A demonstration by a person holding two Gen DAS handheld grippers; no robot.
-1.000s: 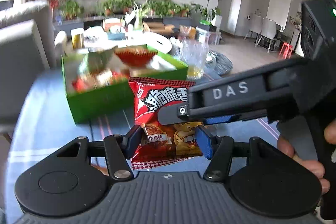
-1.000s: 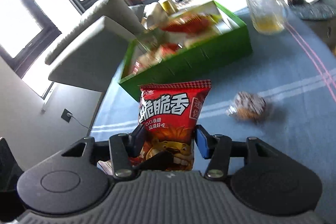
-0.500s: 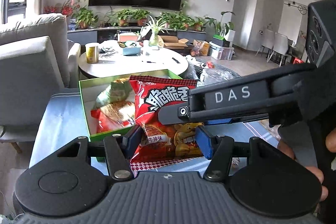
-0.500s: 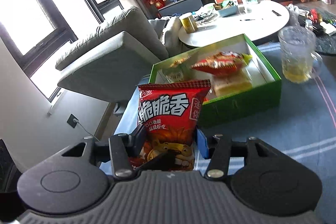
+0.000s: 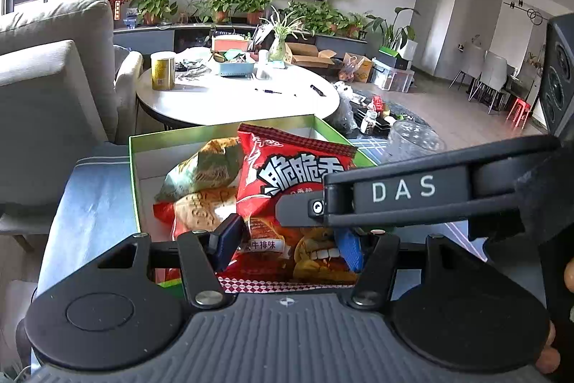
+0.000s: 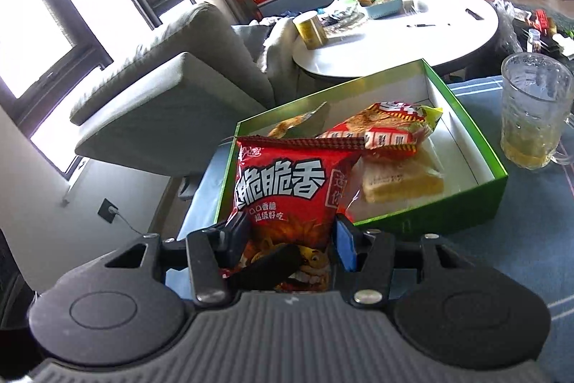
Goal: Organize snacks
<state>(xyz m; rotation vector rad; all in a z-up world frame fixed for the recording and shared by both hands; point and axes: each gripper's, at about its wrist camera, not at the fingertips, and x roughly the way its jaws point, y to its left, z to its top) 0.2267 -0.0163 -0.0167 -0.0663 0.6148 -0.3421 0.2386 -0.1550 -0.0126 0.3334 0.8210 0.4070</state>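
A red snack bag (image 5: 297, 167) with white lettering is held up by both grippers. My left gripper (image 5: 288, 244) is shut on its lower part. My right gripper (image 6: 290, 243) is shut on the same red snack bag (image 6: 283, 185), and one of its black fingers (image 5: 412, 192) crosses the left wrist view from the right. The bag hangs over the near left part of the green box (image 6: 448, 214), whose rim (image 5: 132, 160) shows behind it. In the box lie a green and orange bag (image 5: 201, 167), a red packet (image 6: 387, 128) and a pale bread pack (image 6: 398, 182).
The box stands on a blue striped tablecloth (image 6: 520, 257). A glass mug (image 6: 534, 117) with some yellow drink stands right of the box. A grey sofa (image 6: 172, 88) is to the left, and a round white table (image 6: 412, 34) with clutter behind.
Both grippers have carried the red bag toward the green box, which now looks nearer and lies right behind and under the bag. The grip on the bag has not changed.
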